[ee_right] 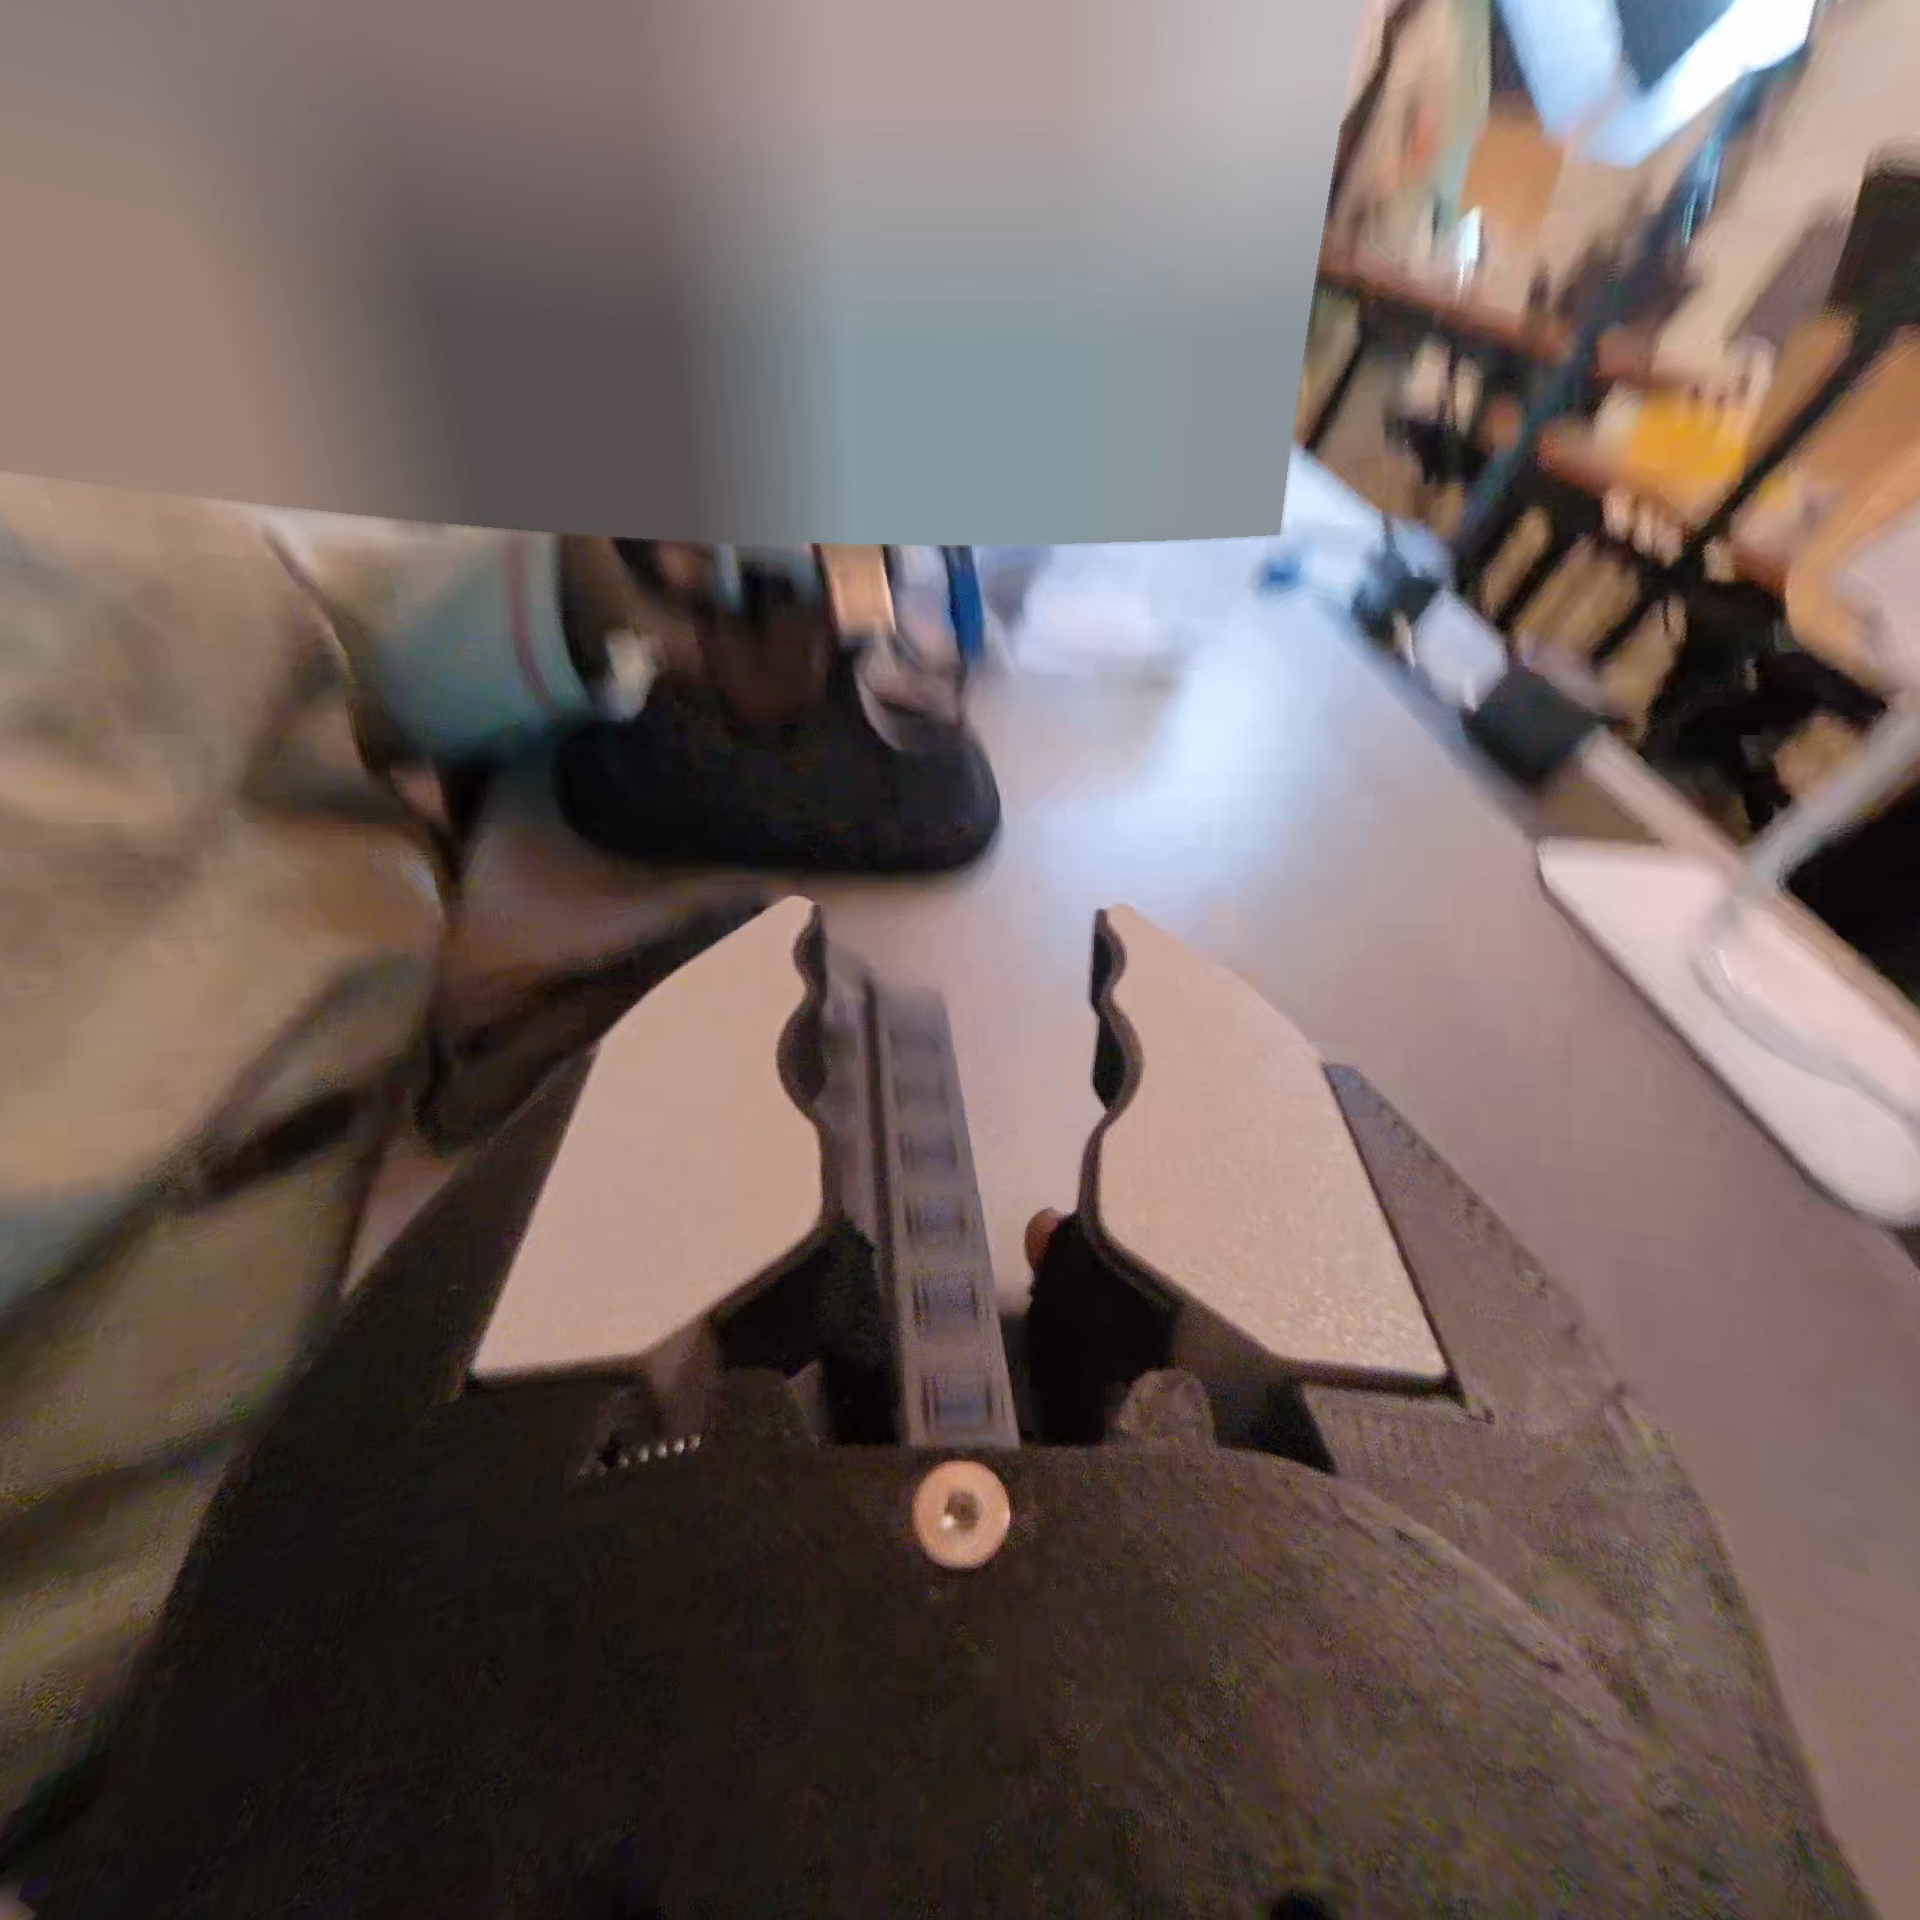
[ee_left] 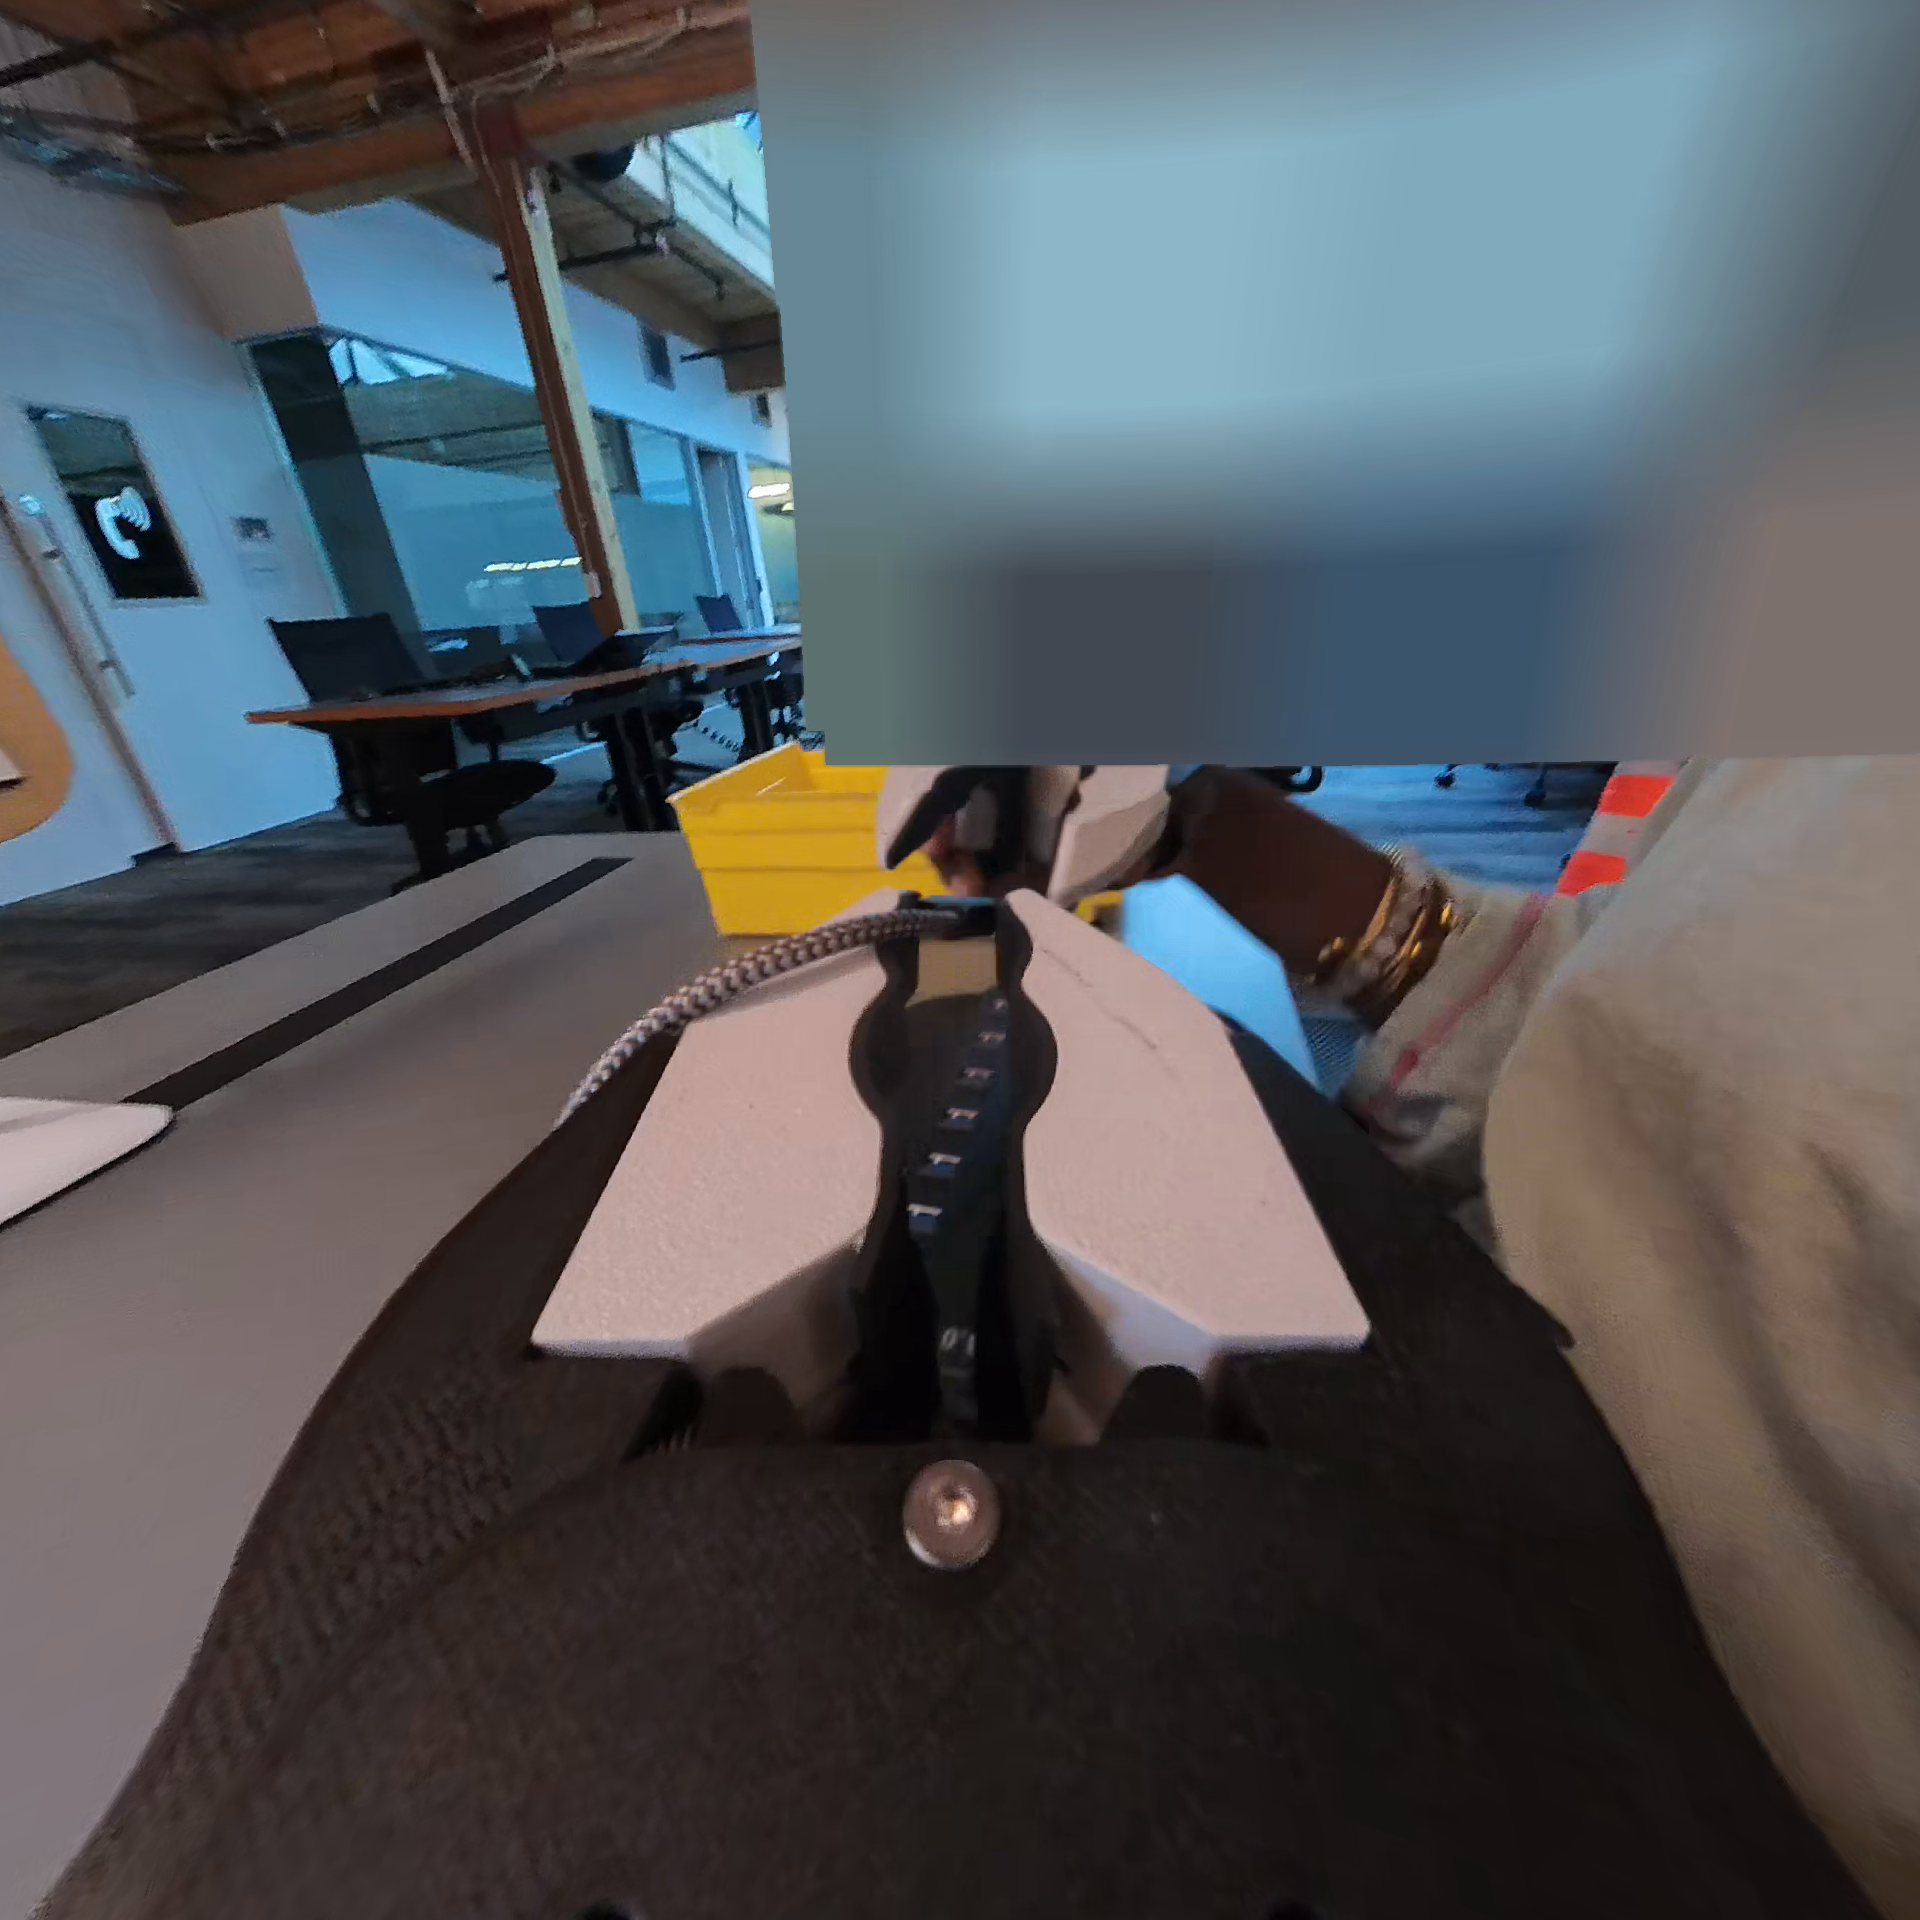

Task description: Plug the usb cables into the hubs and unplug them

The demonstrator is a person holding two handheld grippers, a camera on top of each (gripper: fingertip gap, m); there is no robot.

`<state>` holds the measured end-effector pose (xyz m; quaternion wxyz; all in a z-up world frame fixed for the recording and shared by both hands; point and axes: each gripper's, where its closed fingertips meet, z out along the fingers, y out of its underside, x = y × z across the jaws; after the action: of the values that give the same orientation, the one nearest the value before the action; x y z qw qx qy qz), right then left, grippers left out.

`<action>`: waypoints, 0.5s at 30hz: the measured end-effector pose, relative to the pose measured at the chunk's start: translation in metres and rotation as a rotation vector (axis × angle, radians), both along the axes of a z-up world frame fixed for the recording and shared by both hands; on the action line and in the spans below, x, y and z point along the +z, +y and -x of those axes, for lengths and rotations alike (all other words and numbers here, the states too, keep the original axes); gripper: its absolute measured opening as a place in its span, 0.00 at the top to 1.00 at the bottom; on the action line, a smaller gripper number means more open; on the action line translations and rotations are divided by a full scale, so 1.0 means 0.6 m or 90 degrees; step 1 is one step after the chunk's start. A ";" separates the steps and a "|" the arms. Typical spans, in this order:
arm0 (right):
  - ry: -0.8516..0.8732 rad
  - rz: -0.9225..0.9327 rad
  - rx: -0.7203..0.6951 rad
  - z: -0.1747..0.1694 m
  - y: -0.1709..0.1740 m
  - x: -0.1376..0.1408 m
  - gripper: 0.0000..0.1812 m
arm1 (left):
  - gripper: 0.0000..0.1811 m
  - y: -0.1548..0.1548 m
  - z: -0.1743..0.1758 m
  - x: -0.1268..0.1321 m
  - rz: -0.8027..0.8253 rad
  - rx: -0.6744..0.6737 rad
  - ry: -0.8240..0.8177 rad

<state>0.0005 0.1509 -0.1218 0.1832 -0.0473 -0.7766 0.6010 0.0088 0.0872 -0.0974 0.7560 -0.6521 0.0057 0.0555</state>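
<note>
Two grippers: left gripper [ee_left: 961,920] jaws pinch braided cable [ee_left: 727,987]; right gripper [ee_right: 954,920] jaws apart.

Grey table [ee_left: 312,1195] — yellow bins [ee_left: 790,842] (stacked)

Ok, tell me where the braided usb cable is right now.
In the left wrist view, the braided usb cable has its plug end pinched at the tips of the left gripper, just before the yellow bin; it trails left down toward the grey table.

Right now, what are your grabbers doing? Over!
Left gripper shut on braided USB cable, plug at fingertips. Right gripper open, empty, above grey table. No hub seen. Yellow bin ahead.
</note>
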 end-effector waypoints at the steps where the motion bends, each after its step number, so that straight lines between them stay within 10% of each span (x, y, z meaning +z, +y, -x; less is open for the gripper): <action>1: -0.016 -0.070 -0.035 0.003 0.034 -0.031 0.68 | 0.92 -0.001 0.005 -0.005 0.014 0.013 0.005; 6: -0.165 -0.237 -0.079 -0.018 0.136 -0.145 0.63 | 0.92 0.001 0.015 -0.022 0.041 0.022 0.002; 15: -0.178 -0.174 -0.067 -0.005 0.140 -0.186 0.70 | 0.92 0.016 0.019 -0.017 -0.018 0.001 -0.057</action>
<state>0.0034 0.2350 -0.2333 0.1093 -0.1455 -0.8654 0.4669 -0.0024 0.0966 -0.1077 0.7647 -0.6431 -0.0294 0.0270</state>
